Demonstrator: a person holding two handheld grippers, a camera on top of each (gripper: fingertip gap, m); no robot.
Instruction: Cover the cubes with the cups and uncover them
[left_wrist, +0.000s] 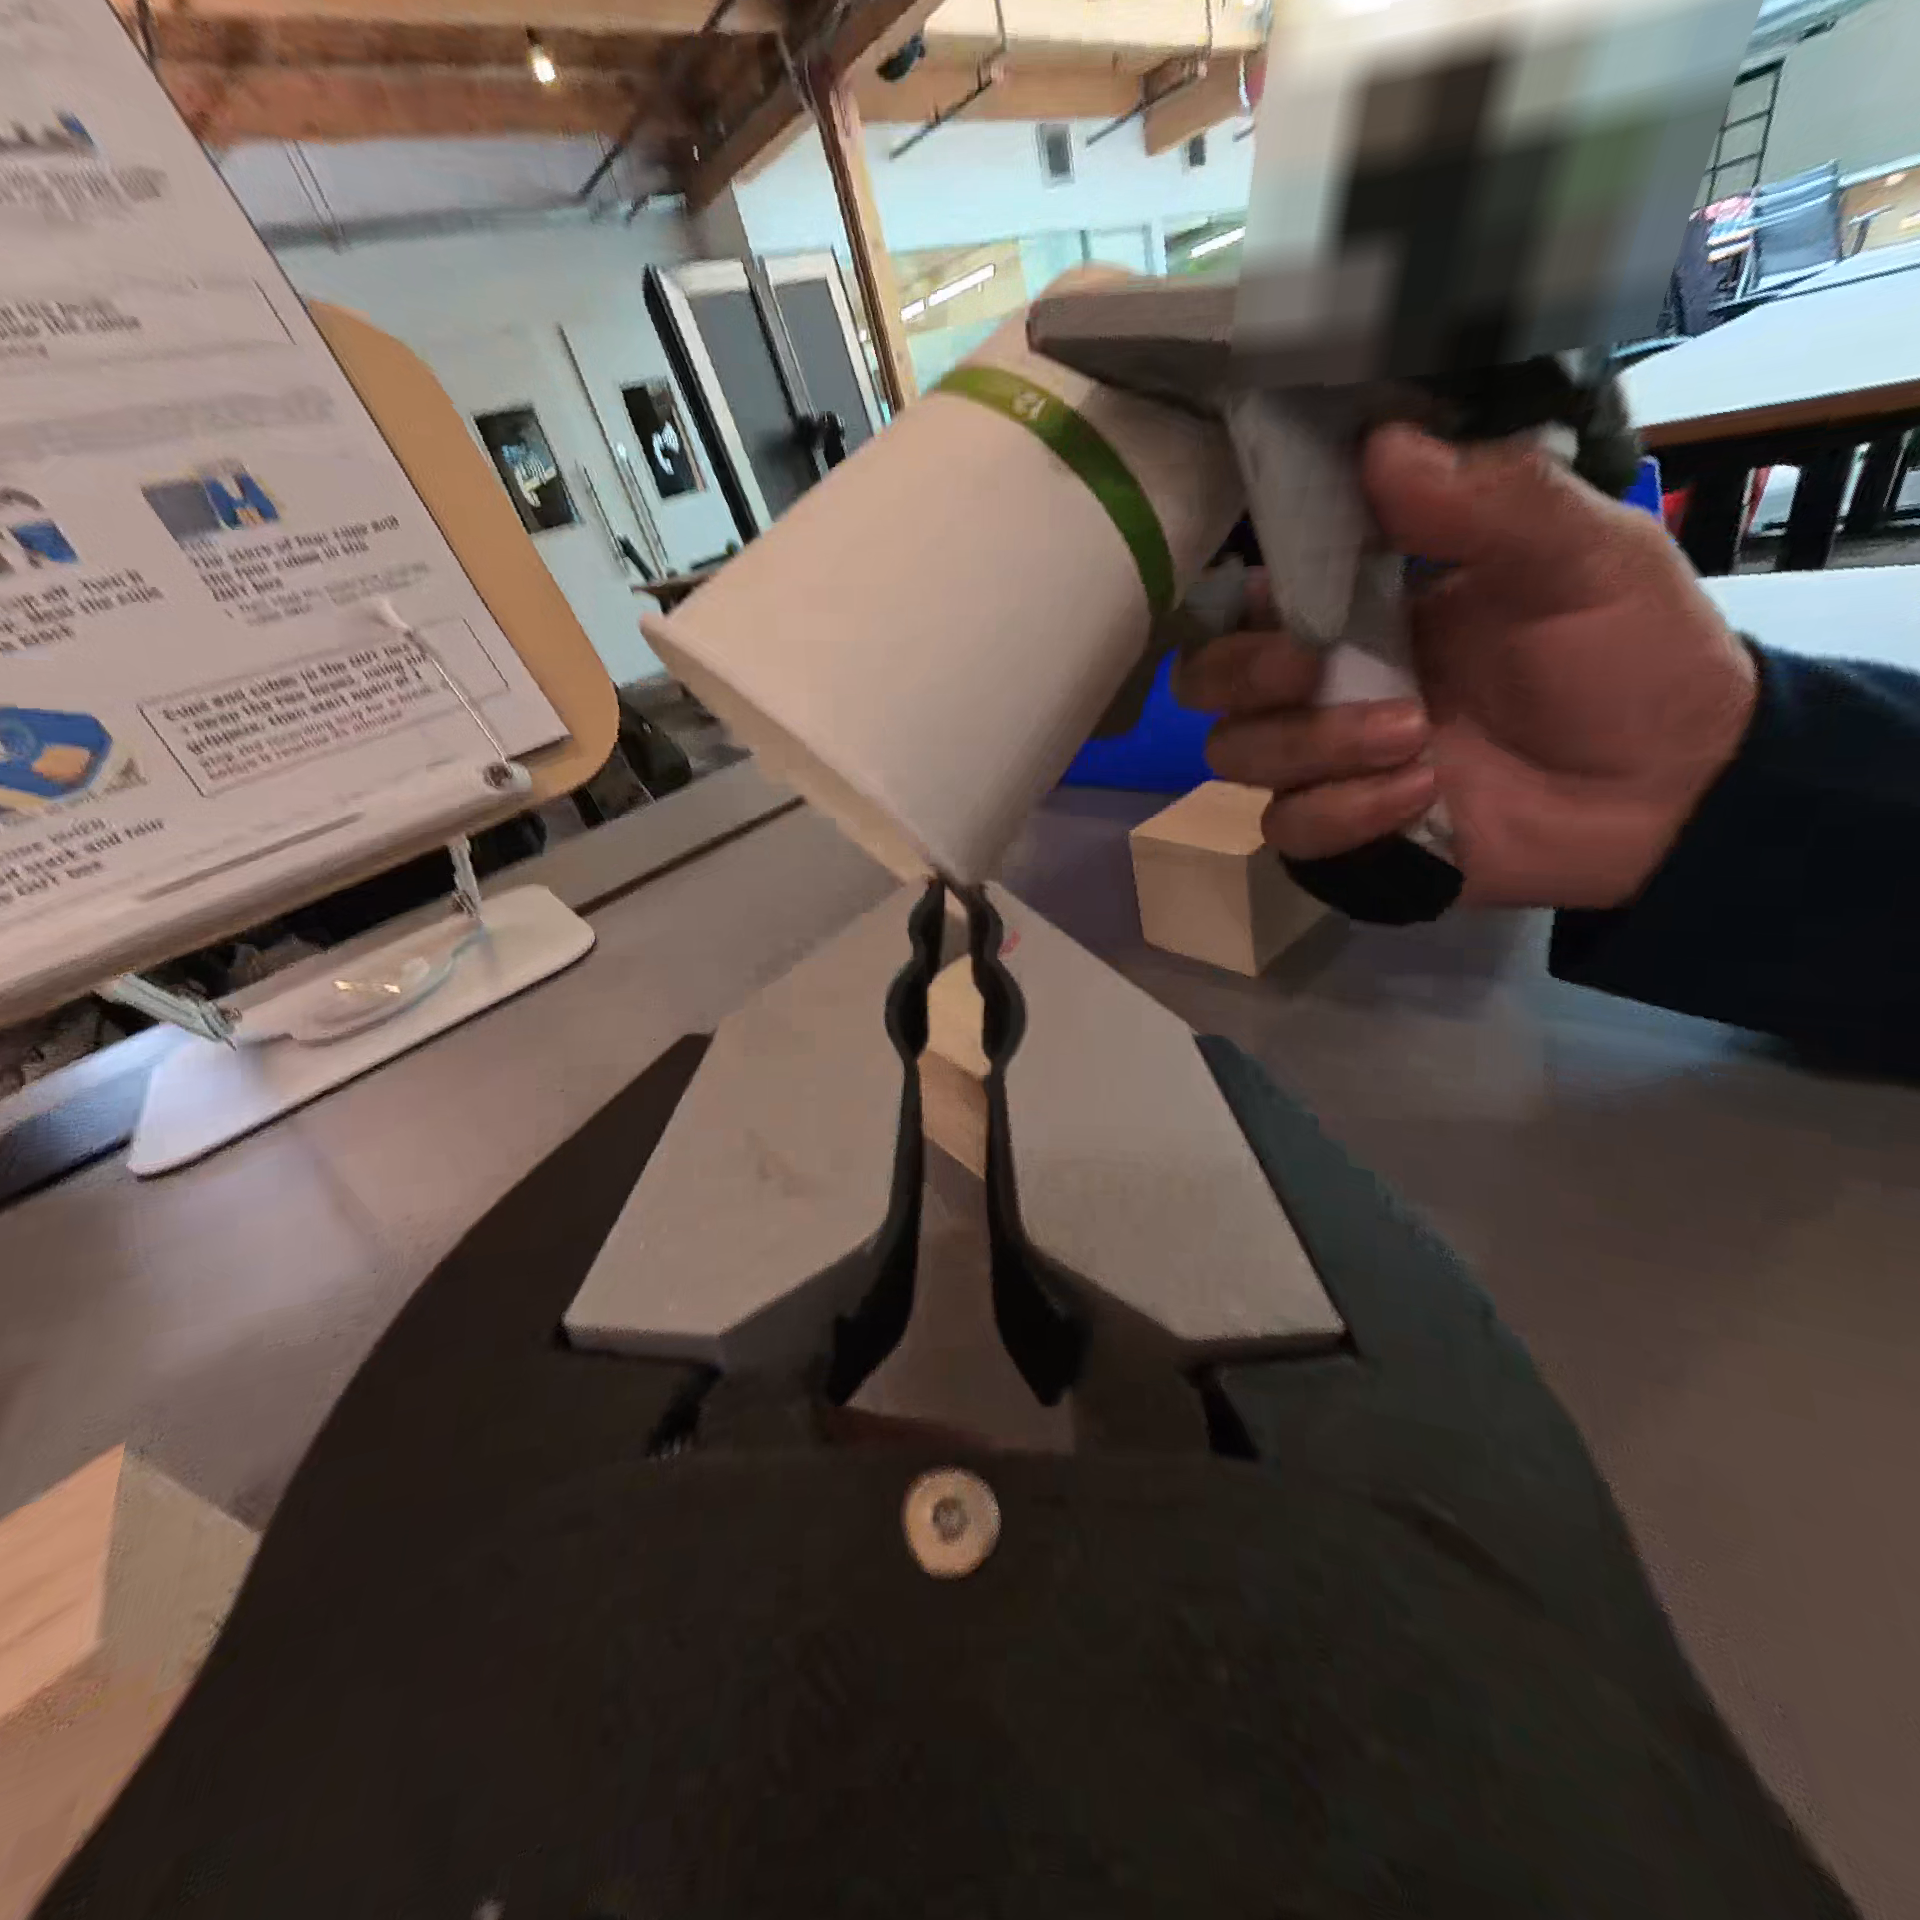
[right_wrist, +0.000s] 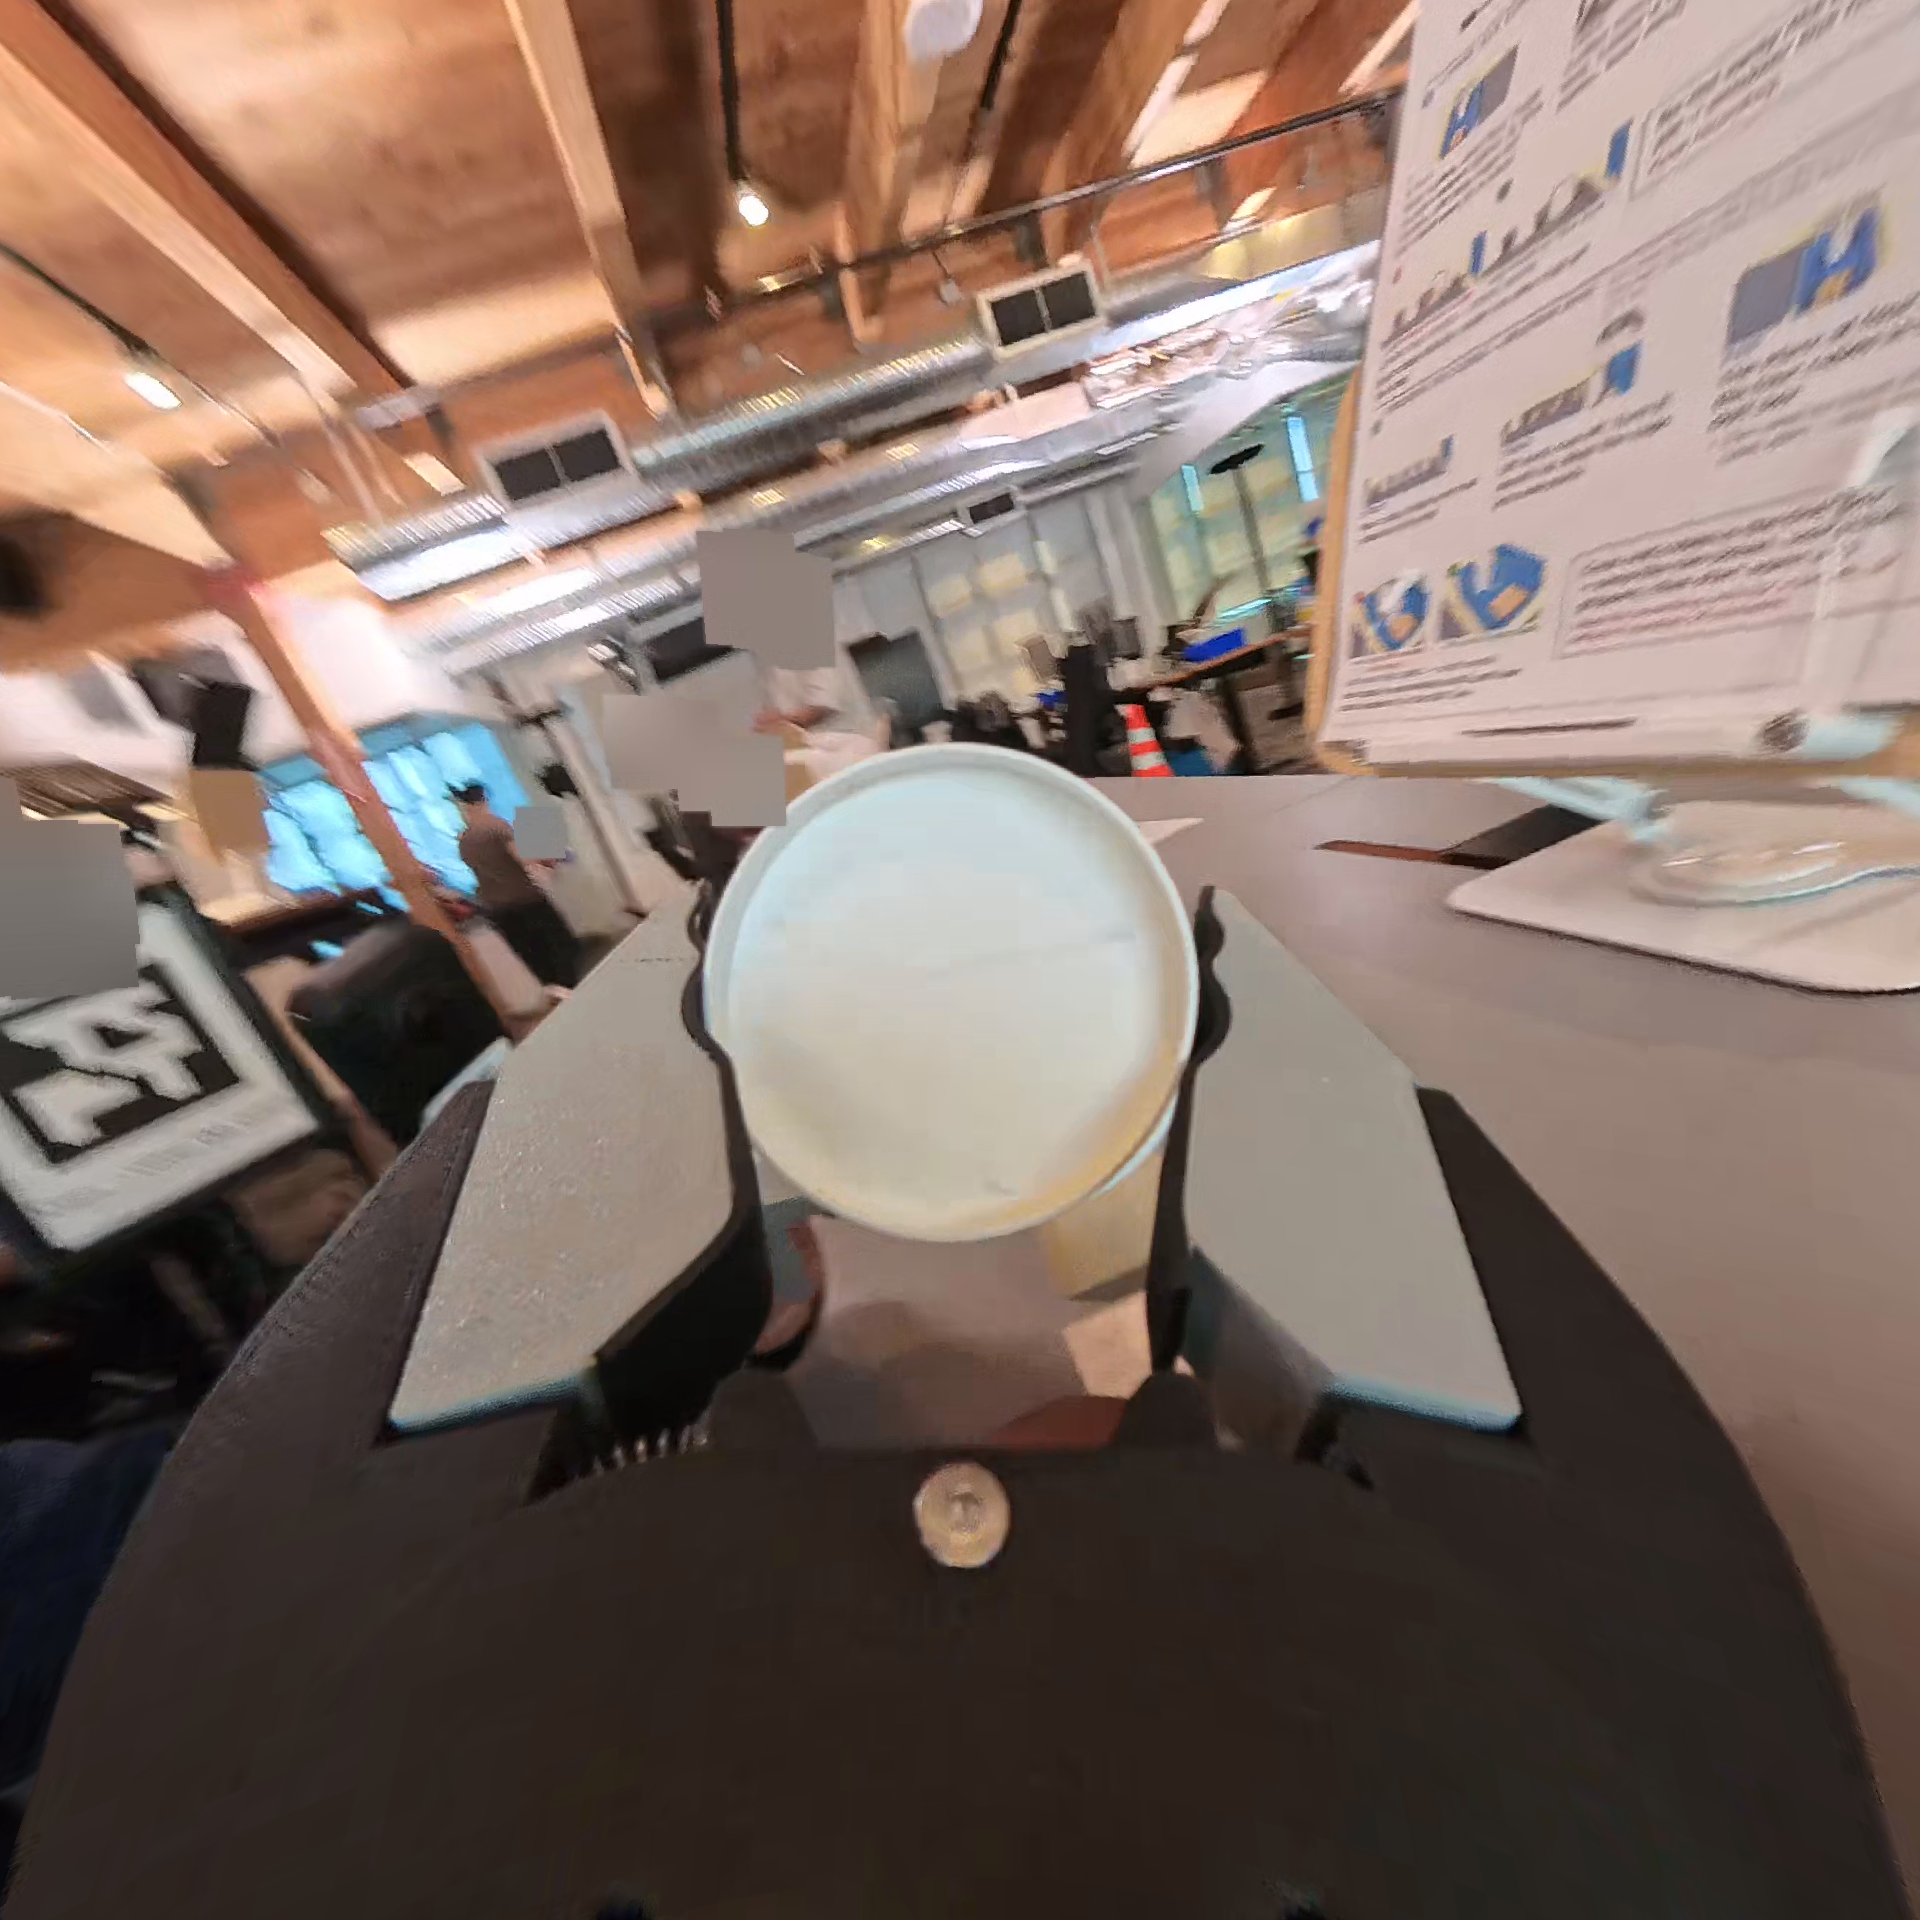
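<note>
A white paper cup (left_wrist: 935, 623) with a green band hangs tilted in the air, its mouth down and to the left. My left gripper (left_wrist: 956, 914) is shut on the lowest part of the cup's rim. My right gripper (right_wrist: 951, 925) is open, and the cup's round base (right_wrist: 951, 997) stands between its spread fingers; the right pad (right_wrist: 1205, 966) stands just off the cup. In the left wrist view the right gripper (left_wrist: 1299, 416) sits at the cup's base end, held by a hand (left_wrist: 1507, 675). A wooden cube (left_wrist: 1216, 883) rests on the grey table (left_wrist: 1558, 1195); another cube (left_wrist: 956, 1049) shows between my left fingers.
A tilted instruction sheet on a stand (left_wrist: 208, 468) with a white base plate (left_wrist: 364, 1018) stands at the left; it also shows in the right wrist view (right_wrist: 1621, 416). A third wooden cube (left_wrist: 62, 1558) lies at the near left edge. My left gripper's tips are some 8 cm from the cube (left_wrist: 956, 1049).
</note>
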